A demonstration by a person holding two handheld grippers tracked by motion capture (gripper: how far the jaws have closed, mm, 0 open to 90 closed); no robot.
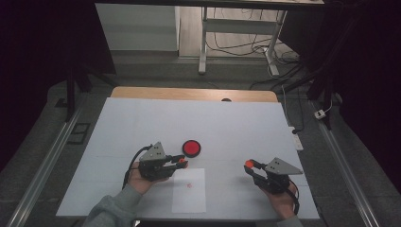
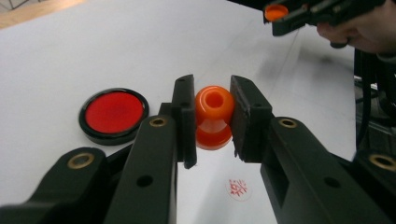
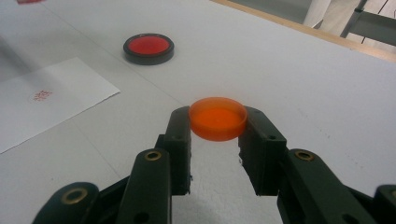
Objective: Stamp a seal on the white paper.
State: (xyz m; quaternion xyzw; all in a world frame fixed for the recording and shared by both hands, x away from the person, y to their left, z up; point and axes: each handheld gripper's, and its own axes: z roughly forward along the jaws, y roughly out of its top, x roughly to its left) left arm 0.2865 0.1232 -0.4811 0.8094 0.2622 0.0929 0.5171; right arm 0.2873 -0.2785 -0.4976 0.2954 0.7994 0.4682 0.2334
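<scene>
White covering is lying over the table [image 1: 142, 123], with a sheet of paper [image 1: 189, 190] at six o'clock. An orange stamp [image 2: 214, 116] is being clamped by the left gripper [image 1: 181, 162], a red ink pad [image 1: 191, 148] sitting at its one o'clock. An orange cap [image 3: 217, 118] is being pinched by the right gripper [image 1: 249, 165] at four o'clock.

Orange stamp [image 2: 214, 116] clamped above the paper sheet [image 1: 189, 191]; orange cap [image 3: 217, 117] held level.

Orange stamp [image 2: 214, 116], orange cap [image 3: 218, 117], red pad in black case [image 1: 191, 148], white paper [image 1: 189, 191] with red mark [image 1: 189, 185].
</scene>
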